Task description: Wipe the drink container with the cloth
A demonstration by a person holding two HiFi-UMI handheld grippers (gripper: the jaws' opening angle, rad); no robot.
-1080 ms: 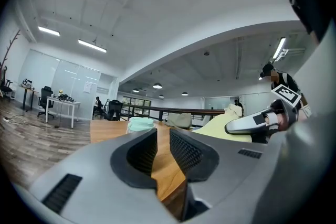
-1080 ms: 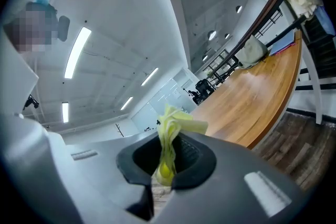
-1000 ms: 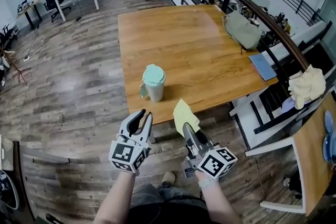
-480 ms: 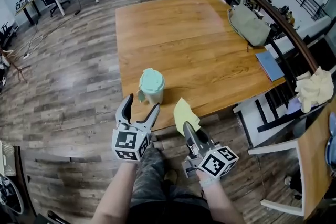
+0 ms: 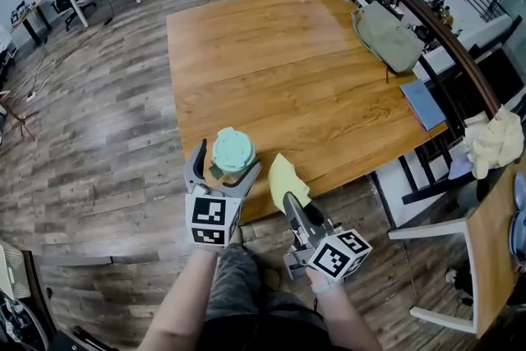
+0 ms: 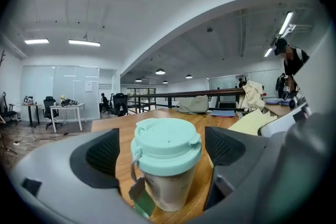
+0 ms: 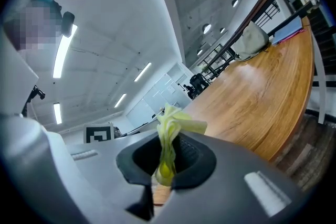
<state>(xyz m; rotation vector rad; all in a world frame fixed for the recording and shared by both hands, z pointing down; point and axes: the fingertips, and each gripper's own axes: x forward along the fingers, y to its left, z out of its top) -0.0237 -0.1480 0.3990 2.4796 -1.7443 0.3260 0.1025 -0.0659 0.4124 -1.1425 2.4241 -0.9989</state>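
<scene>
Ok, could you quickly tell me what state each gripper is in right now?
Left gripper: open, jaws just opening, cup between them, ungripped.
Right gripper: shut on the yellow cloth.

My left gripper (image 5: 229, 158) and right gripper (image 5: 289, 200) are smooth matt grey plastic shells, and the black pads (image 6: 103, 152) have a fine dotted grip texture. The pale paper cup with a mint-green lid (image 5: 233, 150) has a matt paper body and a smooth plastic lid with a soft sheen; the thin yellow cloth (image 5: 286, 178) looks soft, matt and creased. The square wooden table (image 5: 271, 70) is varnished semi-gloss with the grain showing, and the grey-brown plank floor (image 5: 107, 136) has a sheen too.
</scene>
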